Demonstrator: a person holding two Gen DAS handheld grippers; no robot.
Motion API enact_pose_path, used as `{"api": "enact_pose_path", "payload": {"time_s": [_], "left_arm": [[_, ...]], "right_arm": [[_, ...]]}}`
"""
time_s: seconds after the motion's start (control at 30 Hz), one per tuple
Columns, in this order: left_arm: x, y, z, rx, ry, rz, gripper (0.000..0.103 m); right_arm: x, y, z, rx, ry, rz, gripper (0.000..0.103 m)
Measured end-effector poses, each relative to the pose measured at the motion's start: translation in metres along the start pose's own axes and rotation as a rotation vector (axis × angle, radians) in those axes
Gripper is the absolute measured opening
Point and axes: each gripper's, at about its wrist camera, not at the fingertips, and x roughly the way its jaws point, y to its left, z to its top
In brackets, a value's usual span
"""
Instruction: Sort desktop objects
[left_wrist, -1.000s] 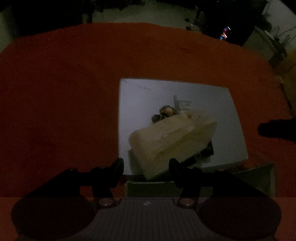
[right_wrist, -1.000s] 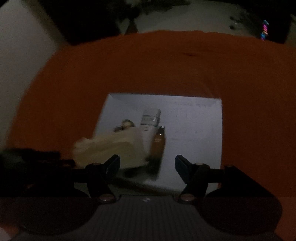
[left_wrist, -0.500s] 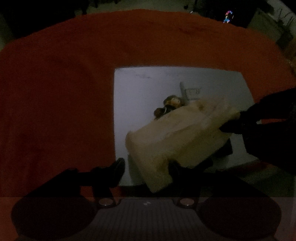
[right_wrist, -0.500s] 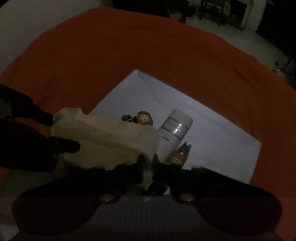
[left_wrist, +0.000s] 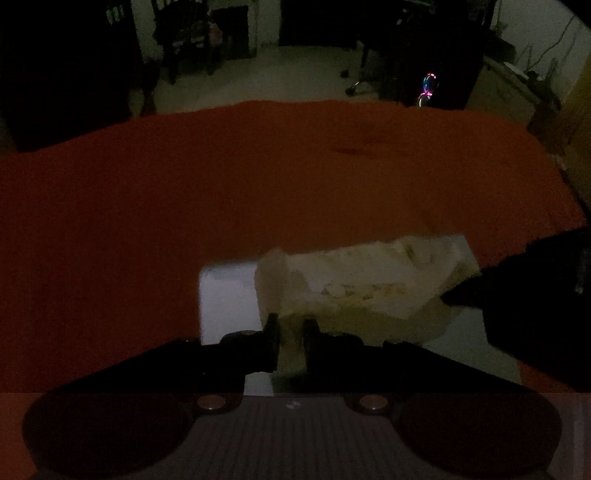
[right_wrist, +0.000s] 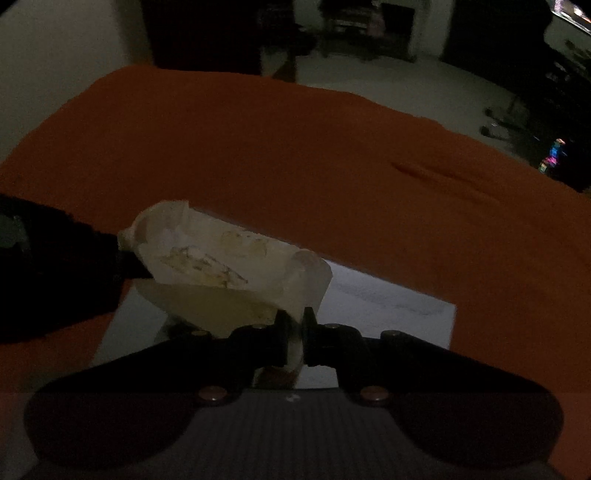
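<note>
— Where's the pale bag (left_wrist: 354, 284)?
— Over the white sheet (left_wrist: 225, 295), at the frame's six o'clock.
— And the jaws?
— The left gripper (left_wrist: 291, 334) has just closed, pinching one end; the right gripper (right_wrist: 294, 334) pinches the other.

Two fisheye views, each mounted just behind a pair of tongs and looking forward and steeply down along them.

Left wrist view: left tongs (left_wrist: 290, 341) at bottom centre, very near the pale plastic bag (left_wrist: 364, 284), facing across the orange tabletop (left_wrist: 184, 206) toward a dim room beyond; right tongs (left_wrist: 476, 291) entering from the right edge.

Right wrist view: right tongs (right_wrist: 294, 341) equally near the same plastic bag (right_wrist: 221, 262), left tongs (right_wrist: 125, 264) entering from the left edge.

Shared by both: the bag, the white sheet (left_wrist: 227, 299) (right_wrist: 388, 306) under it, the orange tabletop (right_wrist: 295, 166).
</note>
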Motion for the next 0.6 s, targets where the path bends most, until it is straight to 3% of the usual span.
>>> {"api": "enact_pose_path", "payload": {"time_s": [0.27, 0.33, 0.37, 0.43, 0.47, 0.53, 0.6], "left_arm": [[0.031, -0.016, 0.002, 0.052, 0.037, 0.042, 0.011], [0.029, -0.015, 0.001, 0.056, 0.04, 0.046, 0.012], [0.027, -0.014, 0.001, 0.058, 0.041, 0.047, 0.018], [0.022, -0.011, 0.0, 0.053, 0.044, 0.061, 0.062], [0.018, -0.01, -0.003, 0.049, 0.039, 0.074, 0.095], [0.008, -0.011, -0.01, 0.075, 0.011, 0.085, 0.096], [0.005, -0.01, -0.015, 0.083, 0.055, 0.058, 0.086]], "right_arm": [[0.018, -0.003, 0.005, 0.012, 0.039, -0.048, 0.008], [0.018, -0.002, 0.005, 0.022, 0.05, -0.058, 0.013], [0.017, -0.001, 0.004, 0.034, 0.057, -0.068, 0.016], [0.012, 0.001, 0.003, 0.075, 0.079, -0.083, 0.03], [0.011, 0.0, 0.002, 0.106, 0.091, -0.077, 0.032], [0.009, -0.004, -0.001, 0.15, 0.128, -0.062, 0.038], [0.01, -0.007, -0.007, 0.203, 0.177, -0.053, 0.04]]}}
